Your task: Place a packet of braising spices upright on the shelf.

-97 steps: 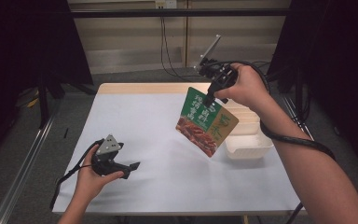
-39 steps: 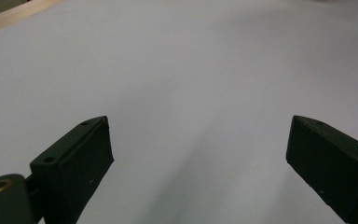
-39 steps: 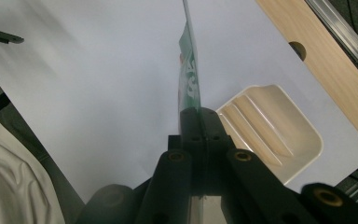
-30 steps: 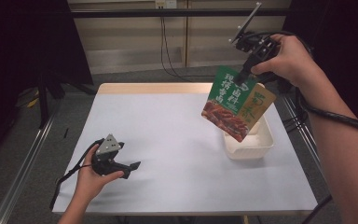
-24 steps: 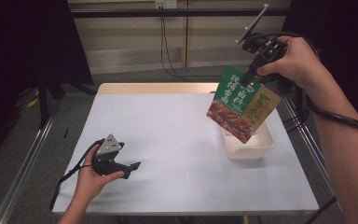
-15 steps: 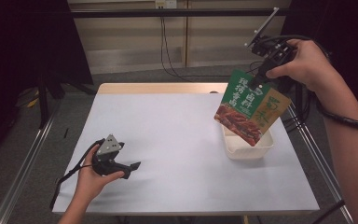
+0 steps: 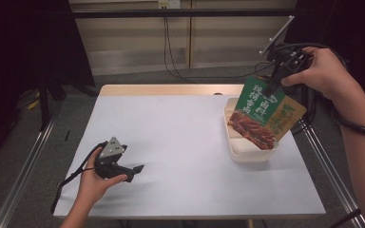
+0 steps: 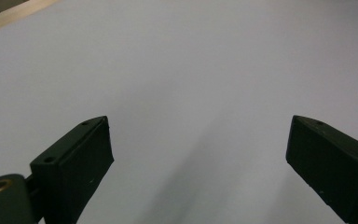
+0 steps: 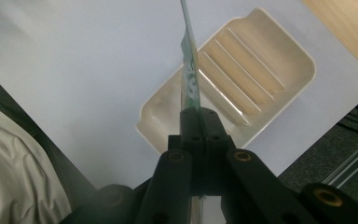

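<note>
The right gripper (image 7: 276,84), its jaws clenched on the top edge of a green-and-orange food pouch (image 7: 265,115), holds the pouch hanging above a cream compartment tray (image 7: 247,153) near the right edge of the tabletop (image 7: 171,128). Over the last three seconds the pouch has travelled rightward and upward, from left of the tray to directly over it, which suggests it is about to be lowered in. In the right gripper view the pouch (image 9: 189,65) appears edge-on over the ribbed tray (image 9: 279,60). The left gripper (image 7: 116,164) has stayed on the near left of the white surface, its jaws released and wide apart. Dark curtains and cables bound the room behind.
</note>
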`<action>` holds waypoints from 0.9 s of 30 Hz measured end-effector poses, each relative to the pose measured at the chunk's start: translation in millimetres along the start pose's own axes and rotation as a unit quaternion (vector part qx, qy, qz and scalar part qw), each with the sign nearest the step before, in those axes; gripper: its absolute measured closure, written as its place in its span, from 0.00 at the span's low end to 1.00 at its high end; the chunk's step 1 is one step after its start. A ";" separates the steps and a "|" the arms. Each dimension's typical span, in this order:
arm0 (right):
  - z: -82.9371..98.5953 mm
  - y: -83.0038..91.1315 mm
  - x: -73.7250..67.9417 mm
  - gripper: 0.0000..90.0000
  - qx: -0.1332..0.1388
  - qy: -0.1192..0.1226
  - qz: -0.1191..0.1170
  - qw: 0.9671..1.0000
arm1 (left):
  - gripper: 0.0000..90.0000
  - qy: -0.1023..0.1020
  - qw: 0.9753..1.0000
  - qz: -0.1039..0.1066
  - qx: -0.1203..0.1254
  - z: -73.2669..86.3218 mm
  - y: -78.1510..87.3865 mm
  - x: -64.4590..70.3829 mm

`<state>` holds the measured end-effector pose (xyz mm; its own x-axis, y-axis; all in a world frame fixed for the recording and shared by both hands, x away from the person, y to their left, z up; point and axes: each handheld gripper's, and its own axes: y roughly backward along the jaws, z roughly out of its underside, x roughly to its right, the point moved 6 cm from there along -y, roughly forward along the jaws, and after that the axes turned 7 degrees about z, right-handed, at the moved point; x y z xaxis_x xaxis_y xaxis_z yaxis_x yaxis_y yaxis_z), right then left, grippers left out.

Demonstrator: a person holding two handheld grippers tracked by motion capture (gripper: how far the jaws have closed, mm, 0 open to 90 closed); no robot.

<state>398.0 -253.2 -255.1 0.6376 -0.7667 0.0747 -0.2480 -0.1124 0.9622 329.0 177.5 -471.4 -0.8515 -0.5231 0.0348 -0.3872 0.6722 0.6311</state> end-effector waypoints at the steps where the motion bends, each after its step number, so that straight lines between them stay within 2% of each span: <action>1: 2.4 -1.1 1.3 1.00 0.003 -0.003 -0.004 1.000 | 0.08 0.000 1.000 0.000 0.000 0.0 -0.2 -0.2; 9: 11.4 -8.8 2.6 1.00 -0.006 -0.007 -0.007 1.000 | 0.08 0.002 1.000 -0.001 0.004 -0.6 -0.5 0.0; 27: 15.4 -28.1 2.3 1.00 -0.021 -0.008 -0.018 1.000 | 0.08 0.001 1.000 -0.005 0.003 -0.9 0.3 -0.5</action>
<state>395.2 -261.5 -286.0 0.6341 -0.7724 0.0369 -0.1953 -0.1137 0.9741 329.7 177.5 -470.5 -0.8468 -0.5310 0.0305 -0.3974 0.6698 0.6273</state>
